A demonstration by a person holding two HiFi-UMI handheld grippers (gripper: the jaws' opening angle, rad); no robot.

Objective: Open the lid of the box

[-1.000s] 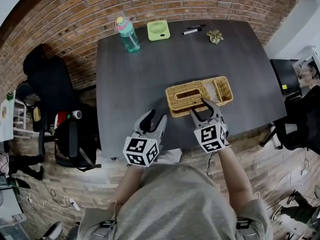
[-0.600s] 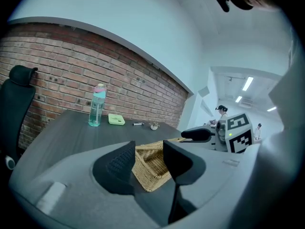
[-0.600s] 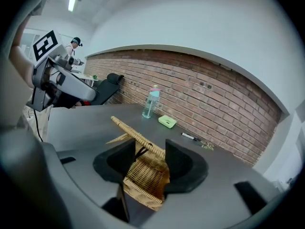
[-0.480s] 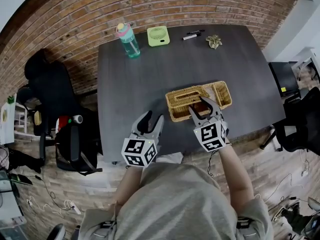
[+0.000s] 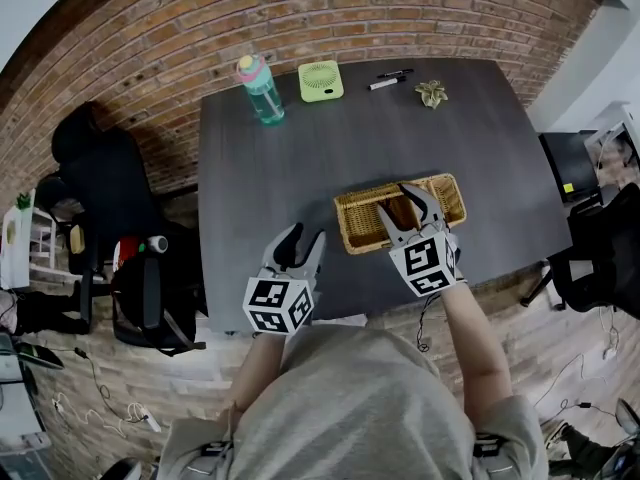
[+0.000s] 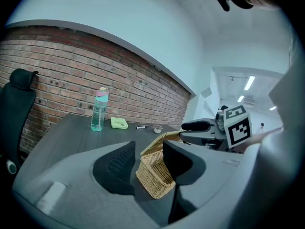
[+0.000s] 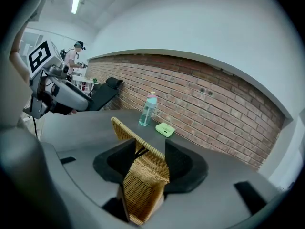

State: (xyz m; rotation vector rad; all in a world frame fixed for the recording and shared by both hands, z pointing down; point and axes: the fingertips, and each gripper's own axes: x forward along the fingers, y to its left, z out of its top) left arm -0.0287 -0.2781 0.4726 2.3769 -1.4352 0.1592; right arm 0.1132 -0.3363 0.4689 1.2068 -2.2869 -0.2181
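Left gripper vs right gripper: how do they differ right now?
The left gripper has its jaws apart with nothing between them; the right gripper is clamped on the wicker lid.
The left gripper hangs at the near edge of the table, beside the box; the right gripper reaches over the box, holding the lid tilted up.
Shared: both point away from the person.

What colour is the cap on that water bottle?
Pink cap on a teal water bottle; the head view shows it best.
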